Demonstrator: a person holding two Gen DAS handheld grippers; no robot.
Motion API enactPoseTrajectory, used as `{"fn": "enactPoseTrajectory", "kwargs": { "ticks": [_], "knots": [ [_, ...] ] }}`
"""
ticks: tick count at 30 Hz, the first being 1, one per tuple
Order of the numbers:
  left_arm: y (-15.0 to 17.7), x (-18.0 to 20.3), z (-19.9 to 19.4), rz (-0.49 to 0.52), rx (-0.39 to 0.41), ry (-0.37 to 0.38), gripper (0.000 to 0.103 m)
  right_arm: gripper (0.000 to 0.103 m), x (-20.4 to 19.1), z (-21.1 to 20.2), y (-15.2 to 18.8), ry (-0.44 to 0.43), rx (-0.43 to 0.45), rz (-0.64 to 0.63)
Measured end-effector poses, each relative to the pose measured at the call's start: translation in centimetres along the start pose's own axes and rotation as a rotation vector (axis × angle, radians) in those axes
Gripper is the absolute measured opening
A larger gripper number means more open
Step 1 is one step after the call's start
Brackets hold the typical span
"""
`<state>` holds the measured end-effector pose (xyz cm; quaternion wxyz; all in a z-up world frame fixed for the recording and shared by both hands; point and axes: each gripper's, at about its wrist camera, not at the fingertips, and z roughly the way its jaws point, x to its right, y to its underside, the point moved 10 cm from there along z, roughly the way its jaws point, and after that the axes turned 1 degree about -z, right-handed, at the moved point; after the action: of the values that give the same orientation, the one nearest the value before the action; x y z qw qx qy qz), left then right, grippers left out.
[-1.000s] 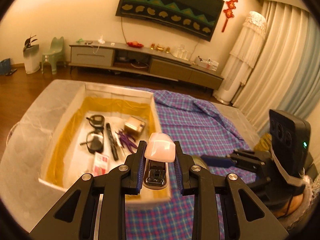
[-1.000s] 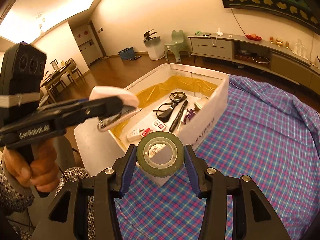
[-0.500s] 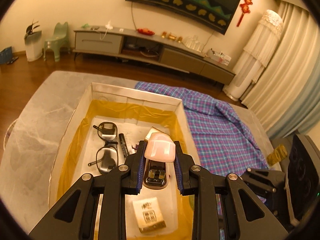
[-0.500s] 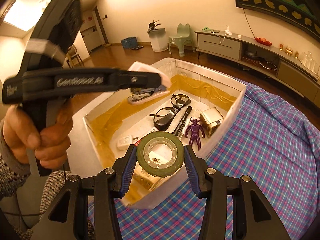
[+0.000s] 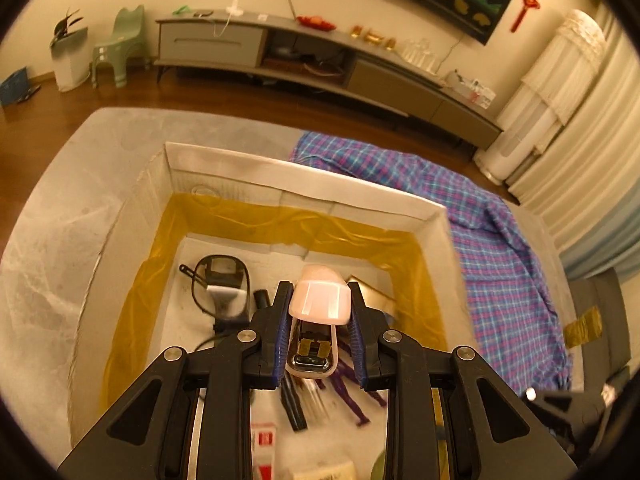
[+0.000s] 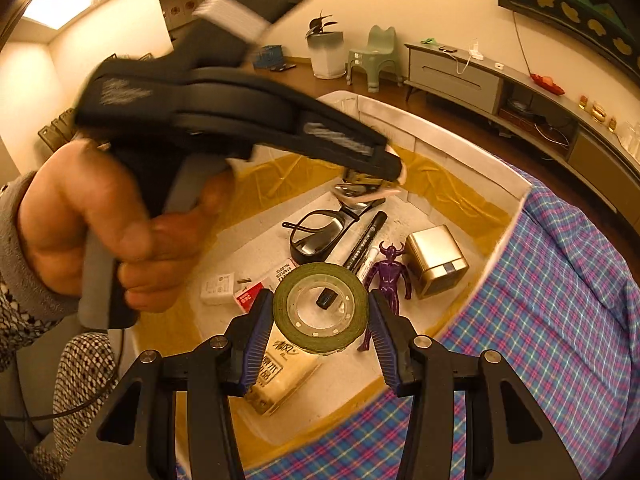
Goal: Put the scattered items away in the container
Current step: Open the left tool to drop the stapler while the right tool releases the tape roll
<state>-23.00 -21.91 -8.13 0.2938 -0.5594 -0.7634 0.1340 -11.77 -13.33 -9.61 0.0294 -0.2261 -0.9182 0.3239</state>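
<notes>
My left gripper [image 5: 318,344] is shut on a pink stapler [image 5: 320,300] and holds it low inside the white box [image 5: 304,184], above the glasses [image 5: 220,288]. In the right wrist view the left gripper [image 6: 376,164] reaches into the box [image 6: 440,136] from the left. My right gripper [image 6: 320,320] is shut on a green tape roll [image 6: 320,306] and holds it over the box's near side. Glasses [image 6: 316,236], a black marker [image 6: 362,240], a purple figure [image 6: 386,280] and a gold cube [image 6: 434,260] lie in the box.
A blue plaid cloth [image 6: 540,320] covers the table right of the box. Small packets [image 6: 218,288] and a cream packet [image 6: 280,376] lie in the box's near end. A grey marble tabletop [image 5: 60,240] surrounds the box's left side.
Both grippers have moved forward over the box. The left gripper has lowered the stapler deep inside it. The right gripper has carried the tape roll over the box's near edge.
</notes>
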Motion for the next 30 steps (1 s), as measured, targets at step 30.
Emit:
{"fn": "enactPoseTrajectory", "kwargs": {
  "ticks": [30],
  "knots": [
    [0.2,-0.5,0.8,0.041,0.008,-0.041,0.032,0.050,0.5,-0.9,0.6,-0.061,-0.021,0.131]
  ]
}}
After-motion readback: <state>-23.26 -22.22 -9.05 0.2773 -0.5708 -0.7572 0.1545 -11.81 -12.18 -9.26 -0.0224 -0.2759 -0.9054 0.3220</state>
